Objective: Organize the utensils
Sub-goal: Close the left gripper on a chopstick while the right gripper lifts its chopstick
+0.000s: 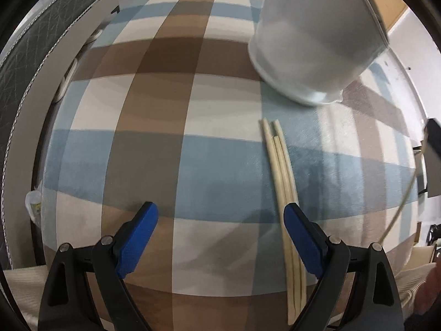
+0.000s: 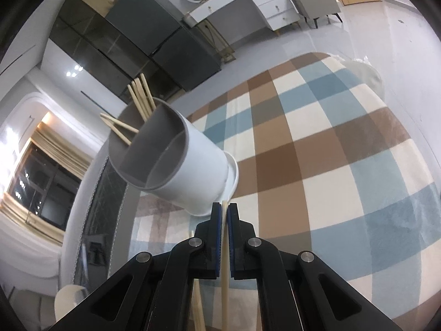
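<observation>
Three pale chopsticks (image 1: 281, 171) lying side by side on the checked rug (image 1: 171, 110), right of centre in the left wrist frame, near ends passing under the right blue finger. White holder (image 2: 193, 165) standing on the rug, left of centre in the right wrist frame, grey divided interior, several chopsticks (image 2: 137, 102) poking from its far compartment. Right gripper (image 2: 224, 209) at lower centre, fingers clamped on a single chopstick (image 2: 225, 248), tip just beside the holder's base. Left gripper (image 1: 220, 218) at bottom, fingers spread wide, nothing between them.
</observation>
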Demonstrator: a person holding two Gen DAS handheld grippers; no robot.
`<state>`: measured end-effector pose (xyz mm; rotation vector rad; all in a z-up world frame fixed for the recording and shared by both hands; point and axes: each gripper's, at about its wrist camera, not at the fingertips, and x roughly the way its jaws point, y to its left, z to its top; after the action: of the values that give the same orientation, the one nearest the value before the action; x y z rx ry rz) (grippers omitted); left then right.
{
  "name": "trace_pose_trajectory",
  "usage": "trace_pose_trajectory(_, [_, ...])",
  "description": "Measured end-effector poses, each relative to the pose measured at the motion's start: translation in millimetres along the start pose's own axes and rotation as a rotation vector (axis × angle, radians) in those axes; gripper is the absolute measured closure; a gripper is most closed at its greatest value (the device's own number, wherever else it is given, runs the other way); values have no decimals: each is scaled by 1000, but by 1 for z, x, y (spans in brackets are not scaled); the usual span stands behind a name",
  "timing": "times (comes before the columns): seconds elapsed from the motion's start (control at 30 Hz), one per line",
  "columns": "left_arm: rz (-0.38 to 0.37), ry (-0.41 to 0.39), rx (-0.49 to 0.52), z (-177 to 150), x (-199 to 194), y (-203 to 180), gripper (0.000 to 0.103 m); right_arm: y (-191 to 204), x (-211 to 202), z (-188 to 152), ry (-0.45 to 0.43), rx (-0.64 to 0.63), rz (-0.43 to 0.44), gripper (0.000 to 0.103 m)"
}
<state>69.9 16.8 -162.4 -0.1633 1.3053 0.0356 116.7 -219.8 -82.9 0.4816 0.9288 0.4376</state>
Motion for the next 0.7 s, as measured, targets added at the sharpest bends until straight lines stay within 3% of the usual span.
trace_pose_trajectory(0.1, [46, -19, 45, -3, -1, -1, 12, 1, -3, 1, -8, -5, 7, 99])
trace_pose_trajectory(0.43, [45, -5, 15, -3, -2, -2, 12, 5, -13, -1, -27, -16, 18, 99])
trace_pose_trajectory(0.7, [81, 37, 47, 22, 6, -15, 12, 5, -18, 1, -39, -2, 30, 99])
